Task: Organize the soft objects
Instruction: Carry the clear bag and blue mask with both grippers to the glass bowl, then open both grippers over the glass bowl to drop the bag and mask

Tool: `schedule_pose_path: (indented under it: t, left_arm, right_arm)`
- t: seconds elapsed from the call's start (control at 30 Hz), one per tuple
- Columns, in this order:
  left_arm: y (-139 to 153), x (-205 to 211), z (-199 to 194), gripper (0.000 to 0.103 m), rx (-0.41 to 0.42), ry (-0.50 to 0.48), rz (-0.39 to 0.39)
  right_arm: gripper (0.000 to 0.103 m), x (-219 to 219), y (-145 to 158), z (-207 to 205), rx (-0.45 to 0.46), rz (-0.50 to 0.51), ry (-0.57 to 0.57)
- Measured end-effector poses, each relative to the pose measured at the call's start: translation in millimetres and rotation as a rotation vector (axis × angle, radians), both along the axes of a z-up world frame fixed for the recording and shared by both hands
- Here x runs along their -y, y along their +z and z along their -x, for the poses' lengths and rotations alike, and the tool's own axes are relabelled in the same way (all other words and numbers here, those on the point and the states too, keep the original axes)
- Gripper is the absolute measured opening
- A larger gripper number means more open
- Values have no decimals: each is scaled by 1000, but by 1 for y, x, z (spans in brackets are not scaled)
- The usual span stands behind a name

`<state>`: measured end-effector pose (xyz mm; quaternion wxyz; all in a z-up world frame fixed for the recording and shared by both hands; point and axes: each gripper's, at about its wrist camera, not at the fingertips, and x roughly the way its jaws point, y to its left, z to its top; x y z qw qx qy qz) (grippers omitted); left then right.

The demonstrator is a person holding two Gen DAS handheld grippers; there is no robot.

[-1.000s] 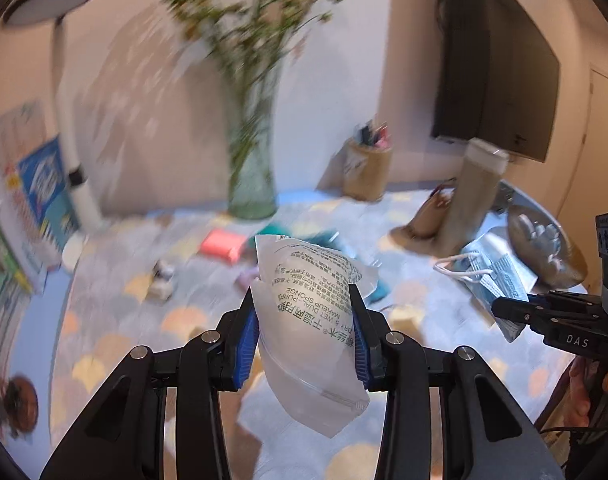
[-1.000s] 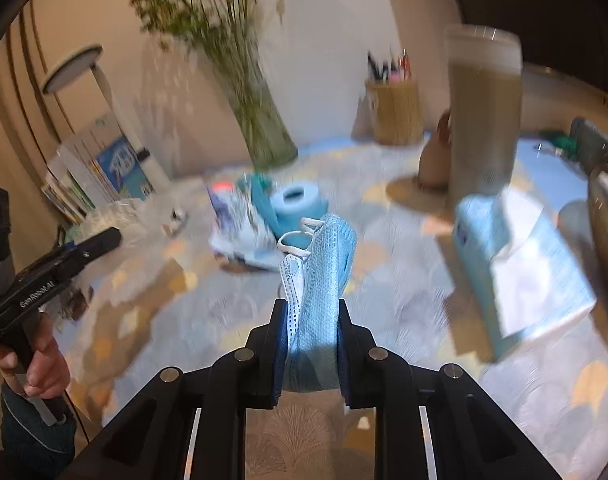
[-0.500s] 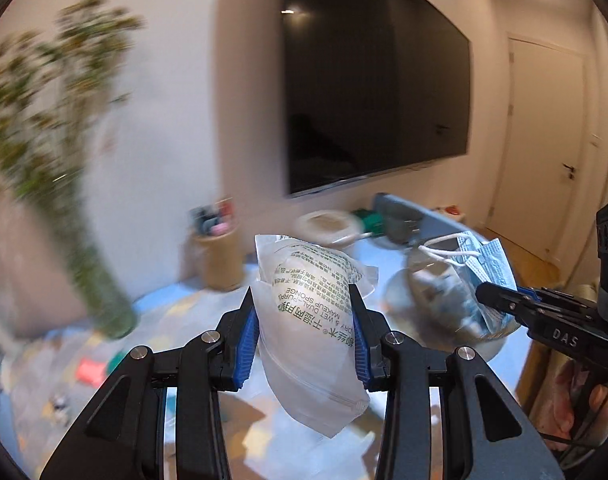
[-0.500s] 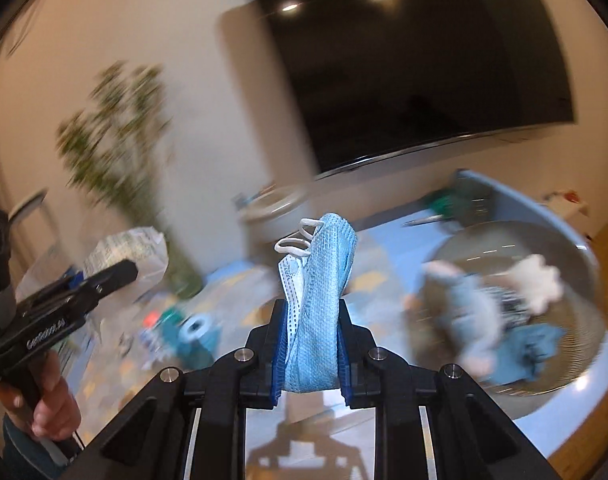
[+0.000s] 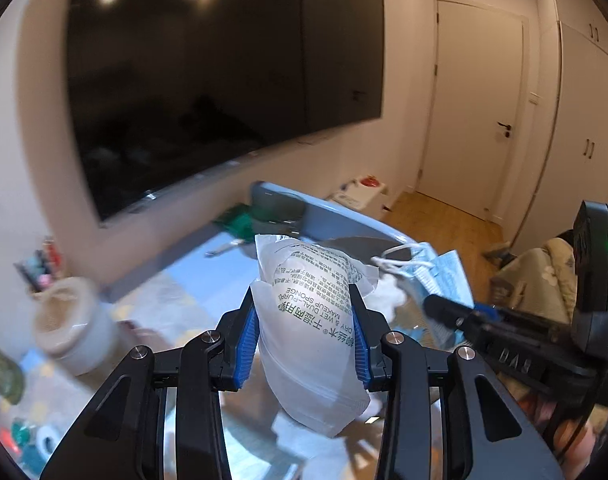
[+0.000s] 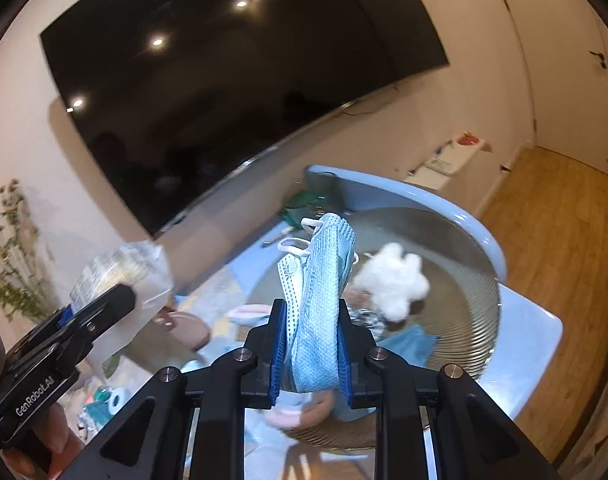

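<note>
The left gripper (image 5: 304,340) squeezes a white sponge packet (image 5: 311,332) between its blue pads and holds it up in the air. The right gripper (image 6: 308,354) pinches a blue face mask (image 6: 321,300) and holds it above a big round bowl (image 6: 455,240). Inside the bowl lie a fluffy white puff (image 6: 391,280) and other soft things, and the bowl sits on the counter (image 6: 531,344).

Glossy clear plastic sponge packet (image 5: 311,332), woven blue cloth mask (image 6: 323,300), ridged shiny metal bowl (image 6: 463,280)
</note>
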<state>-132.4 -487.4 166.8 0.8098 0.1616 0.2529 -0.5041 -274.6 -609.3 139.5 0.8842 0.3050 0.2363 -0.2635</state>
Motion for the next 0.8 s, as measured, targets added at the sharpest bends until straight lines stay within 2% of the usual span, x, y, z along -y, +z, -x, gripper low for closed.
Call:
schedule_pose_path:
  t: [0.07, 0.1, 0.13, 0.17, 0.2, 0.33, 0.57, 0.8]
  left_arm:
    - [-6, 14, 0, 44, -19, -25, 0]
    - [-10, 19, 0, 48, -33, -39, -2]
    - [-15, 24, -1, 53, -57, -52, -15]
    - [-19, 27, -2, 61, -74, -49, -29]
    - [-22, 28, -3, 62, -86, -44, -36]
    - [-29, 19, 6, 62, -95, -71, -56]
    - [-17, -16, 27, 62, -11, -67, -62]
    - [10, -91, 27, 62, 5, 19, 23]
  right_arm:
    - [23, 8, -3, 2, -17, -5, -23]
    - [30, 13, -4, 3, -26, -10, -34]
    - [45, 18, -7, 3, -39, -22, -48]
    - [53, 21, -10, 3, -44, -31, -54]
    - [58, 23, -12, 5, -42, -35, -51]
    - [58, 26, -22, 12, -74, -46, -44]
    - [58, 9, -18, 22, -62, -62, -32]
    - [58, -32, 4, 16, -27, -6, 35]
